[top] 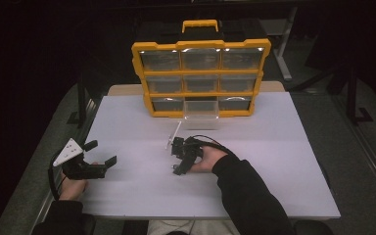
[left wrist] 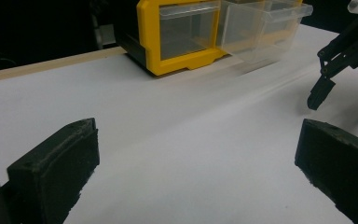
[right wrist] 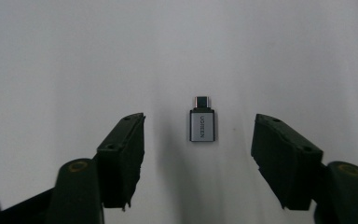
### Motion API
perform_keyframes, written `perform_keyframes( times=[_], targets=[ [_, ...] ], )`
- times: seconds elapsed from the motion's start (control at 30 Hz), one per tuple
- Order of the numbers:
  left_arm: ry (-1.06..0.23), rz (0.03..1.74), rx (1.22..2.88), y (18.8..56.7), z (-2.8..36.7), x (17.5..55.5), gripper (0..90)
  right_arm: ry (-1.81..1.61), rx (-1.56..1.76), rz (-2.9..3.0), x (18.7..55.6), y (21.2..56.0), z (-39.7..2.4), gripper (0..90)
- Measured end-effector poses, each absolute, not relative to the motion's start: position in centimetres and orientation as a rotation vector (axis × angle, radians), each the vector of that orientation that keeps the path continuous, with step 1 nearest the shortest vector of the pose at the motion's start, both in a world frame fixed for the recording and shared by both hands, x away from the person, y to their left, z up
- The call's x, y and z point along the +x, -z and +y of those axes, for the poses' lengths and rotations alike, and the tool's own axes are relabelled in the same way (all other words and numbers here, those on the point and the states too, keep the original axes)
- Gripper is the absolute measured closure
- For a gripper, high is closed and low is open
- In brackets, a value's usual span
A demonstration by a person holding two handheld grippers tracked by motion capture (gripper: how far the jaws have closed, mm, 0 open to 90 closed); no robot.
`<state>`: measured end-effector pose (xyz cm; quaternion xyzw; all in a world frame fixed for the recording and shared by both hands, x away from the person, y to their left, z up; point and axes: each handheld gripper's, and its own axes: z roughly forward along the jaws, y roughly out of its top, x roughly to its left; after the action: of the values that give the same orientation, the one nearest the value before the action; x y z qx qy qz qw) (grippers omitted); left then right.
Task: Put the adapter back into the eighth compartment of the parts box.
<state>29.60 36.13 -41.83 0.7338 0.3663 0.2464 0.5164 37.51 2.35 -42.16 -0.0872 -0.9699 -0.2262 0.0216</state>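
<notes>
Directly between the spread jaws of the right gripper [right wrist: 198, 140] lies a small grey adapter [right wrist: 202, 122], flat on the white table [top: 274, 147] and touching neither pad. Bare tabletop surrounds it on every side. Farther back stands a yellow drawer cabinet [top: 200, 78], one clear drawer [top: 201, 113] pulled out. Well apart, the left gripper [top: 99, 152] rests spread.

A dim room surrounds the brightly lit white surface [top: 274, 147]; glare streaks the organizer's [top: 200, 78] clear drawers, soft shadows pool beneath the tools, and close-up edges blur.
</notes>
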Motion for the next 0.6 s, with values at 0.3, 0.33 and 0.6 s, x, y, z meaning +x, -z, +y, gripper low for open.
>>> perform_keyframes(
  times=[0.3, 0.33, 0.6],
  targets=[
    [-0.591, 0.879, 1.763, 41.8, 36.1, 29.6, 0.0, 0.68, -0.241, -3.006, 37.5, 42.6, 2.9, 51.2],
    [-0.59, 0.879, 1.763, 41.8, 36.1, 29.6, 0.0, 0.678, -0.233, -3.008, 37.5, 42.7, 3.0, 53.0],
    [-0.589, 0.875, 1.762, 41.8, 36.1, 29.6, 0.0, 0.664, -0.192, -3.039, 37.5, 42.7, 3.7, 64.2]
  ],
)
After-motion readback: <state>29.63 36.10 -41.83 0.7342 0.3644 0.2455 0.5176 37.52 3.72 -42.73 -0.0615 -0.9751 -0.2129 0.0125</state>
